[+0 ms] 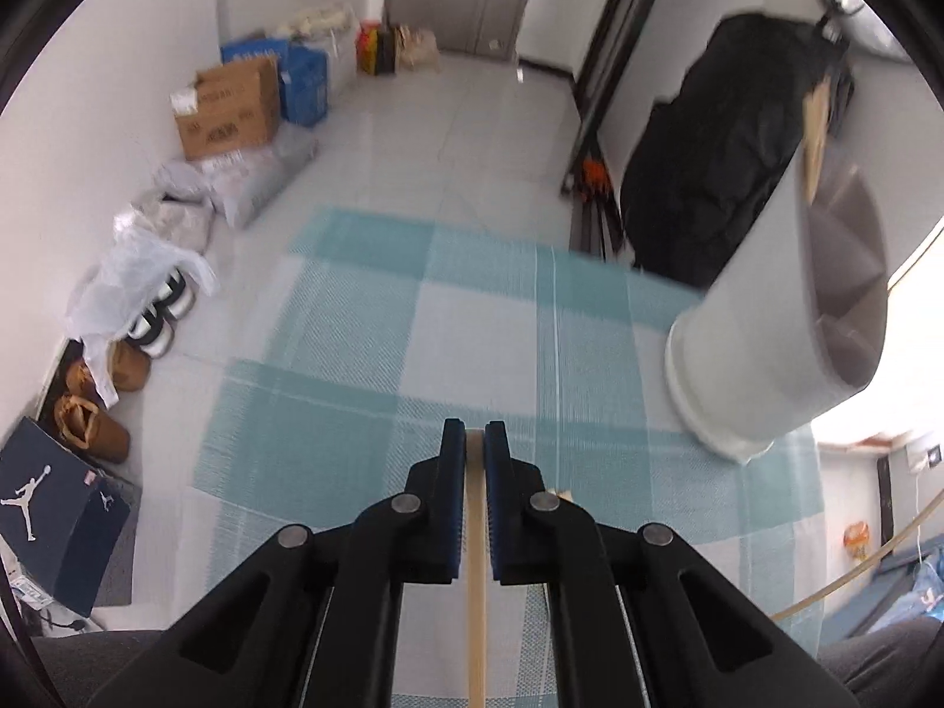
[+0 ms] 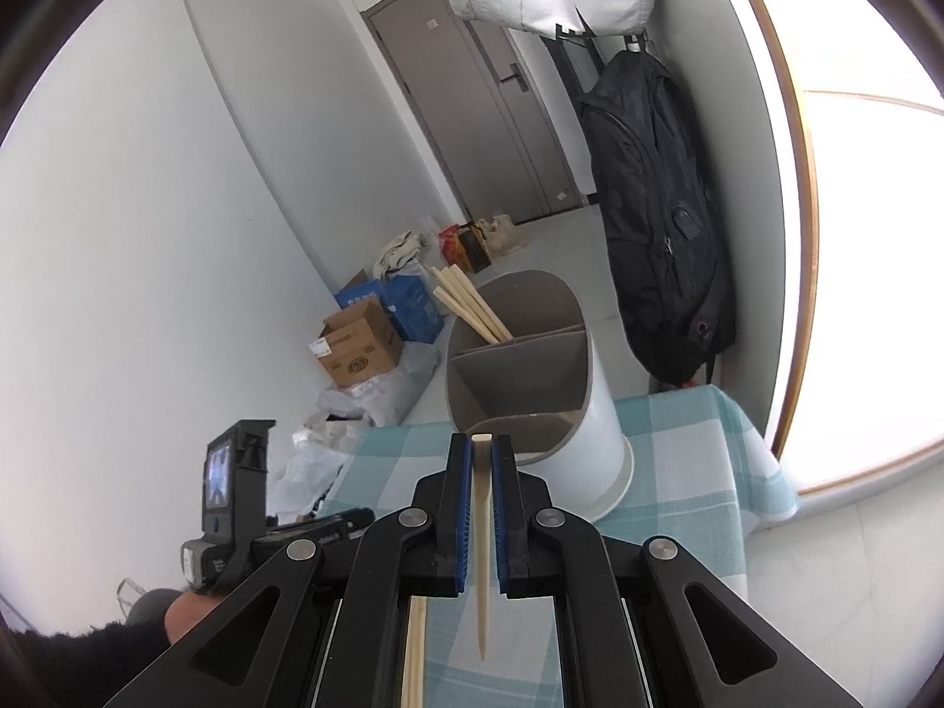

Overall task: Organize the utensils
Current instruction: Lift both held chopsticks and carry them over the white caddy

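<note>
My left gripper (image 1: pixel 475 433) is shut on a pale wooden chopstick (image 1: pixel 475 584) above the teal checked tablecloth (image 1: pixel 354 383). The white utensil holder (image 1: pixel 773 318) with grey dividers stands at the right, a chopstick end (image 1: pixel 817 135) showing at its rim. My right gripper (image 2: pixel 481 442) is shut on another wooden chopstick (image 2: pixel 482 537), held just in front of the holder (image 2: pixel 596 430). Several chopsticks (image 2: pixel 469 304) stand in the holder's far compartment. Two more chopsticks (image 2: pixel 415 649) lie on the cloth below the right gripper.
The left gripper's body with its camera screen (image 2: pixel 227 489) shows at the lower left of the right wrist view. A black backpack (image 2: pixel 655 206) hangs by the wall beyond the table. Boxes (image 1: pixel 230 106), bags and shoes (image 1: pixel 159 307) line the floor at left.
</note>
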